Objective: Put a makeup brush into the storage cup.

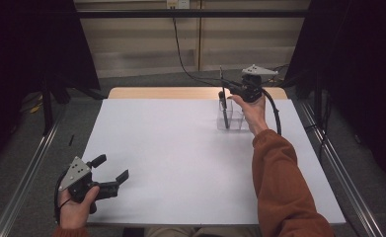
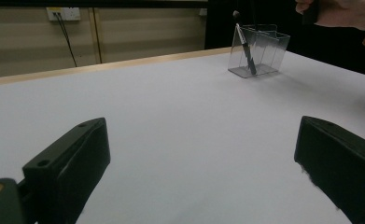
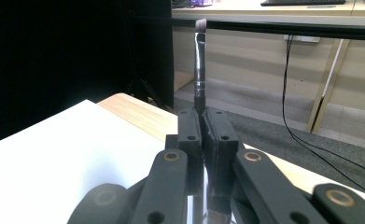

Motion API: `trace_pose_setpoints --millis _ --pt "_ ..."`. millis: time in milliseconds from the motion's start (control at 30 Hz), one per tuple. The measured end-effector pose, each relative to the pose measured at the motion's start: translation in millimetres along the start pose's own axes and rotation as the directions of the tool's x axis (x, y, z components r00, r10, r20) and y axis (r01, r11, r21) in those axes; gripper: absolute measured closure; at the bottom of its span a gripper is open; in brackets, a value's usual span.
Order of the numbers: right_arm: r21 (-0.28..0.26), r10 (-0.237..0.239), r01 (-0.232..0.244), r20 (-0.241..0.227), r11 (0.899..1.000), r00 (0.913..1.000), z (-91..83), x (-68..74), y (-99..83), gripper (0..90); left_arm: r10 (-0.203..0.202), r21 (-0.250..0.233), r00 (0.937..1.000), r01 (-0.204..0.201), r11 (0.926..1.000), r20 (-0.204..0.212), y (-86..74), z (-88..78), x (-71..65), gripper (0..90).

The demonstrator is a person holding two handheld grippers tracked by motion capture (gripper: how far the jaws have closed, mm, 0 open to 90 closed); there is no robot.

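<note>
My right gripper [image 1: 226,89] hovers at the far right of the white table [image 1: 180,158], just above a clear plastic holder [image 1: 236,121]. Its jaws are shut on the handle of a thin dark makeup brush [image 3: 199,70], whose bristle end points up past the right gripper [image 3: 201,114]. A second dark brush [image 2: 247,51] leans inside the holder [image 2: 269,49]. Near the table's front left corner my left gripper [image 1: 112,167] rests low, open with nothing between its jaws. In the left gripper view the left gripper [image 2: 201,140] faces the holder across bare table.
A wooden strip [image 1: 166,93] edges the table's far side. Black curtains hang on both sides, with metal rails [image 1: 27,173] along the floor. A cable [image 1: 179,47] runs down the back wall. The right forearm in an orange sleeve [image 1: 279,182] reaches over the table's right part.
</note>
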State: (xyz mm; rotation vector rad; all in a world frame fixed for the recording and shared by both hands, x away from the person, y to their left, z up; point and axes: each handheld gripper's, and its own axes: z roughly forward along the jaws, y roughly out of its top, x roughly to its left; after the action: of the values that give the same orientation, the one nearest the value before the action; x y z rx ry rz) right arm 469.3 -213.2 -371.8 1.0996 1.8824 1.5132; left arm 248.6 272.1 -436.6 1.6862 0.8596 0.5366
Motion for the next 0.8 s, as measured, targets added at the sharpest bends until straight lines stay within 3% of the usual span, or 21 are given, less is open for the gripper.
trace_pose_setpoints --millis 800 --pt "0.04 0.034 -0.035 0.028 0.999 0.999 -11.0 -5.8 -28.8 85.7 0.004 -0.002 1.0 -0.004 1.0 0.004 0.7 -0.4 -0.1 3.4"
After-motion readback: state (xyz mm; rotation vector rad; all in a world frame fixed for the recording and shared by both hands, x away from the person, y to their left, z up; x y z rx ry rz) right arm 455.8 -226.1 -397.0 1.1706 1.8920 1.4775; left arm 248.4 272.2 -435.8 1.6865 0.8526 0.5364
